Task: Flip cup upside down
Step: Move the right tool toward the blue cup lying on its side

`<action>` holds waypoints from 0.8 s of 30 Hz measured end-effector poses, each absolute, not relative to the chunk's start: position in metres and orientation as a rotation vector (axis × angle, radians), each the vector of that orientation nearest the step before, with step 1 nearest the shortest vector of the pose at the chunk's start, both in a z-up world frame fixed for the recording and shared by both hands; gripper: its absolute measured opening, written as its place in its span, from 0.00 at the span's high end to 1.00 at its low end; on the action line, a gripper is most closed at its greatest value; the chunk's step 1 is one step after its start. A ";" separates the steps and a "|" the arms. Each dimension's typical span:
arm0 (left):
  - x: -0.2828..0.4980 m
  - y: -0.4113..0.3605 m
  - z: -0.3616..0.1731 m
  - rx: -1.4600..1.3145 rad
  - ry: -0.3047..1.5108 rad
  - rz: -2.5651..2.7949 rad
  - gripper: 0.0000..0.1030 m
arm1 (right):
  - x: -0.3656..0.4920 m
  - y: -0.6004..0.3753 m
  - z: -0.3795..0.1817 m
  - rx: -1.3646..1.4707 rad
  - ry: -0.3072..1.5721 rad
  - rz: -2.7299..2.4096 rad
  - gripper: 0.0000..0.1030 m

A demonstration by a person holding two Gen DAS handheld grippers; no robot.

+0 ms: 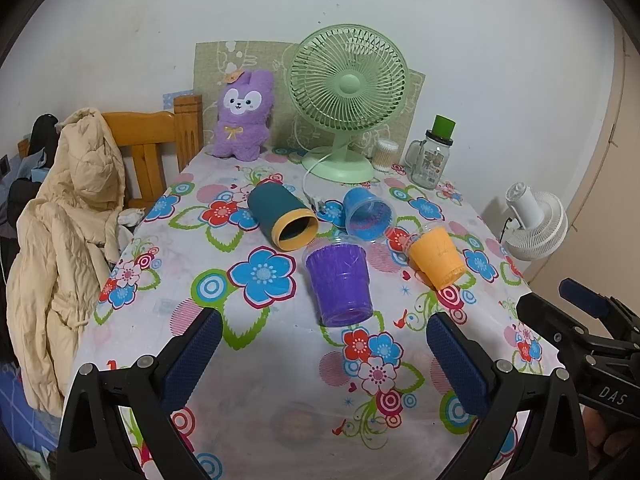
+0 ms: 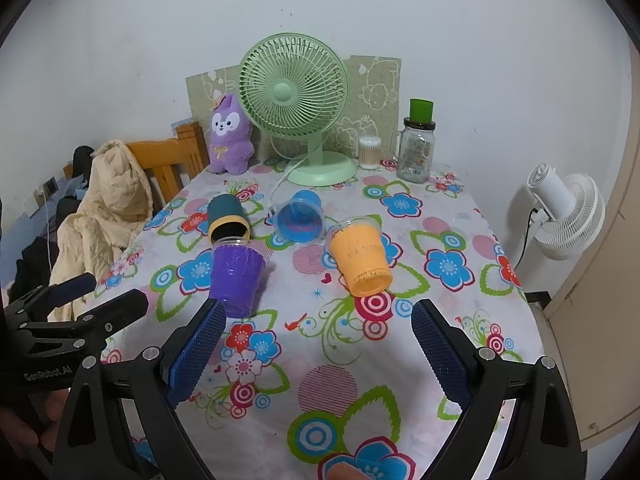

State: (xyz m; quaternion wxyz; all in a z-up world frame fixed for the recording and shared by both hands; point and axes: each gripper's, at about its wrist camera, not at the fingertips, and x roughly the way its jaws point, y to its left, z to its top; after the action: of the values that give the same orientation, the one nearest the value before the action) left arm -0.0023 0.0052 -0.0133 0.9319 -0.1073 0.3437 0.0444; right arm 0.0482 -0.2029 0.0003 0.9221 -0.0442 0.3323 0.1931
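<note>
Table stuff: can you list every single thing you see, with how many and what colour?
purple cup: 1, purple, on its side, nearest
orange cup: 1, orange, on its side, right
blue cup: 1, blue, on its side, middle
teal cup: 1, teal with yellow rim, on its side, left
desk fan: 1, green, back
plush bunny: 1, purple, back left
glass jar: 1, clear, green cap, back right
cotton swab tub: 1, beside jar
tablecloth: 1, flowered
jacket: 1, cream, on chair
standing fan: 1, white, right
left gripper: open
right gripper: open
</note>
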 end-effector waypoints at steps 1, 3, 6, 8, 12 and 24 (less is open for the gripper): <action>-0.002 0.005 -0.014 -0.218 0.705 0.092 0.00 | 0.049 -0.203 0.000 -0.090 0.683 0.397 0.07; -0.001 0.004 -0.015 -0.218 0.709 0.093 0.00 | 0.049 -0.203 -0.001 -0.092 0.686 0.394 0.07; 0.000 0.003 -0.017 -0.222 0.718 0.093 0.00 | 0.051 -0.204 -0.002 -0.092 0.693 0.391 0.07; 0.001 0.003 -0.018 -0.223 0.722 0.092 0.00 | 0.052 -0.204 -0.004 -0.094 0.698 0.390 0.07; 0.003 0.006 -0.021 -0.239 0.732 0.095 0.00 | 0.056 -0.202 -0.009 -0.101 0.718 0.388 0.07; 0.035 0.035 -0.013 -0.214 0.729 0.134 0.00 | 0.109 -0.177 0.017 -0.188 0.658 0.380 0.07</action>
State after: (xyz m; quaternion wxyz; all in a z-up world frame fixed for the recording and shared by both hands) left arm 0.0345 0.0348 -0.0129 0.9264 -0.1042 0.3557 0.0655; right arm 0.1094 -0.1771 0.0172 0.9244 -0.0916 0.3206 0.1850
